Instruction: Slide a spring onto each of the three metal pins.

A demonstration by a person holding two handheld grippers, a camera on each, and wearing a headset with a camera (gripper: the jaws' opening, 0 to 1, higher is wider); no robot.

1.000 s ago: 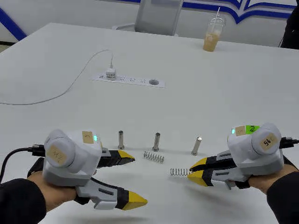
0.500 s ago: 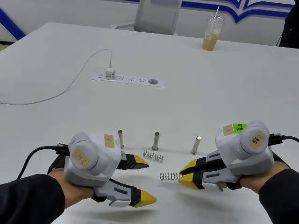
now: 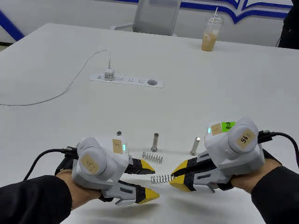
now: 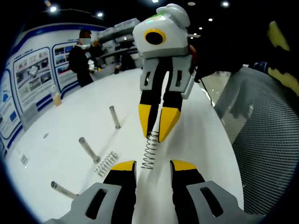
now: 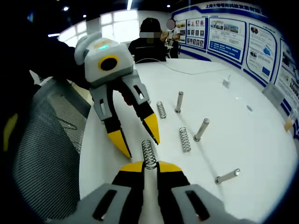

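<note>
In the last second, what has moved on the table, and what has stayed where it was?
The right claw, shut on a spring, carried it left toward the left claw, which came right to meet it, open. The spring's free end now lies about between the left claw's tips. Nothing was let go. The pins and the loose spring stayed put.

In the head view the body of the left gripper (image 3: 153,182) covers all but the top of the left pin (image 3: 119,133). One end of the held spring (image 3: 161,178) is buried between the fingers (image 3: 183,165) of the right gripper (image 3: 171,178). The chair (image 3: 156,16) and the cable (image 3: 51,97) on the bench (image 3: 210,93) run off the picture's edges.
</note>
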